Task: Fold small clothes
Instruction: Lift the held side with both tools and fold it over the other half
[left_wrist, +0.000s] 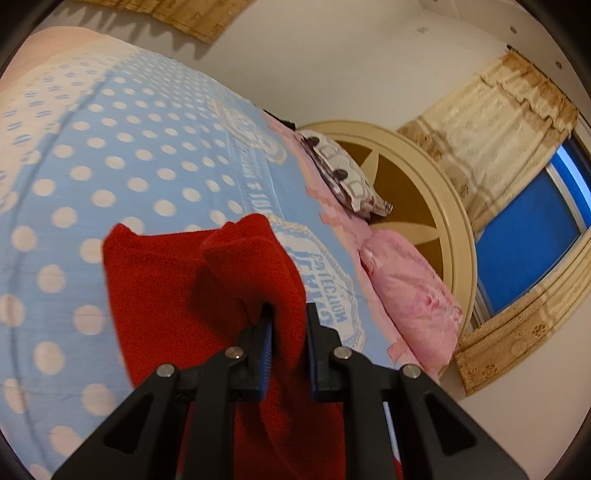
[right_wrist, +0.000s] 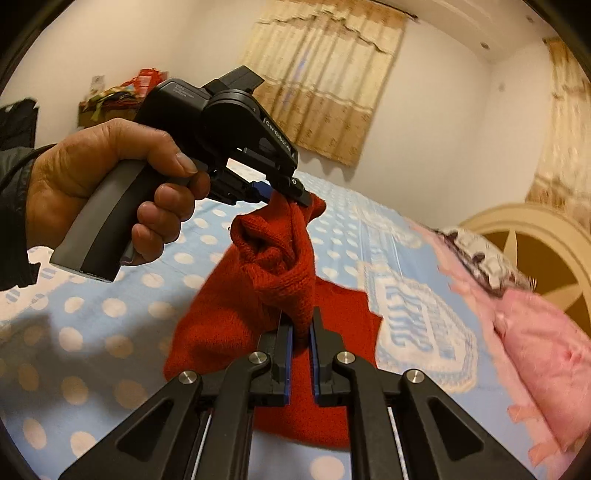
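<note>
"GenRobot.AI" on left gripper (right_wrist: 286, 194) housing; bedsheet (right_wrist: 424, 332) lettering unreadable.

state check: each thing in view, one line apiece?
left claw: shut on red knit garment, pinching a bunched edge
right claw: shut on red knit garment
red knit garment: part lifted, bunched between both claws, the rest lying on the bed
polka-dot bedspread: spread flat over the bed
pink pillow: lying at the headboard
patterned pillow: lying at the headboard
curtains: drawn
</note>
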